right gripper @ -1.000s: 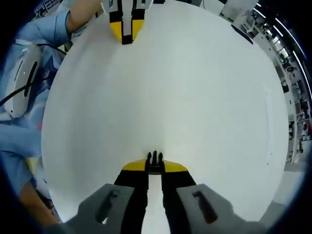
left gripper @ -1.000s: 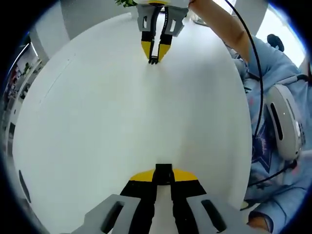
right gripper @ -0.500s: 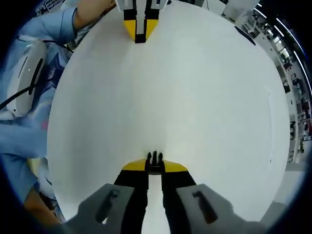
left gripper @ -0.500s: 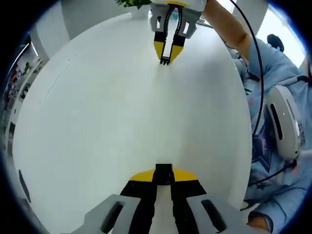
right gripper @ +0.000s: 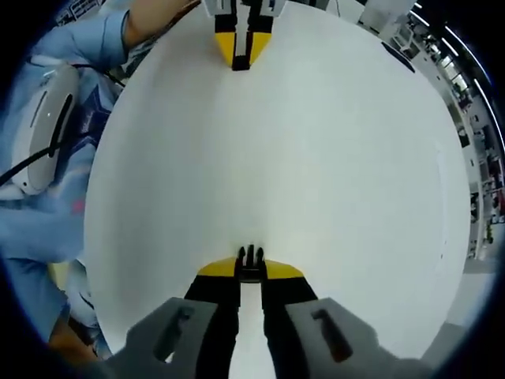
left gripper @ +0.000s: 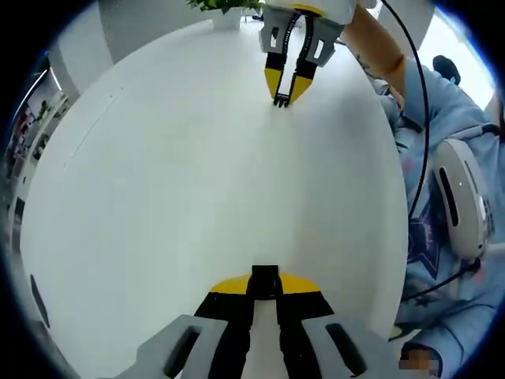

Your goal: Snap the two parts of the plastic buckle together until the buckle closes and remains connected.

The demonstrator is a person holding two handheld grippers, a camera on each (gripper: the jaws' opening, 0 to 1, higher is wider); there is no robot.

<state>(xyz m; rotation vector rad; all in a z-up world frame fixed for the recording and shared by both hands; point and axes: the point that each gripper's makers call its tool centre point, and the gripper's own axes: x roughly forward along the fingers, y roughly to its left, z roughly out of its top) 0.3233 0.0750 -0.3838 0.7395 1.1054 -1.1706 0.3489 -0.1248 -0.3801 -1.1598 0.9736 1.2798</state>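
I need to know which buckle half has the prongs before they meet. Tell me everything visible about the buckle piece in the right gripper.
The pronged buckle half is small, black and looks like plastic. Three short prongs stick out past the yellow tips of the right gripper, whose jaws are shut on its base. It points forward over the white table, toward the left gripper at the far side. In the left gripper view it shows as a dark tip between those jaws. Nothing else touches it.

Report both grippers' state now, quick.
Left gripper: shut on the socket half of the buckle.
Right gripper: shut on the pronged half of the buckle.
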